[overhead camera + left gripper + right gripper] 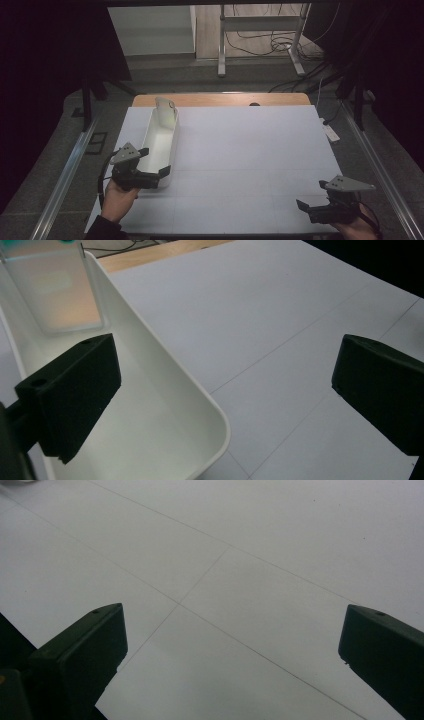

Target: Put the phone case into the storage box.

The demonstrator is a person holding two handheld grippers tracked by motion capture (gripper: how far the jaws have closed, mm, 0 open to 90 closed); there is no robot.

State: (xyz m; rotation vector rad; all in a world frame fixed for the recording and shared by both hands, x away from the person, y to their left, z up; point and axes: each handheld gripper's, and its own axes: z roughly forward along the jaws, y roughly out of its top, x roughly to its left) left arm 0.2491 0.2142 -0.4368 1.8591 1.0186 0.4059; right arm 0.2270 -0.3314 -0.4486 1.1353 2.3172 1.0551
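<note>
Right gripper [320,200] low over bare white counter [250,150], near right corner, fingers spread wide, empty. Left gripper [152,165] fingers wide apart, straddling near right wall of long white tray [167,140]; one finger inside, one outside. Tray far end: upright clear container [166,112], possibly cup, view dim.
</note>
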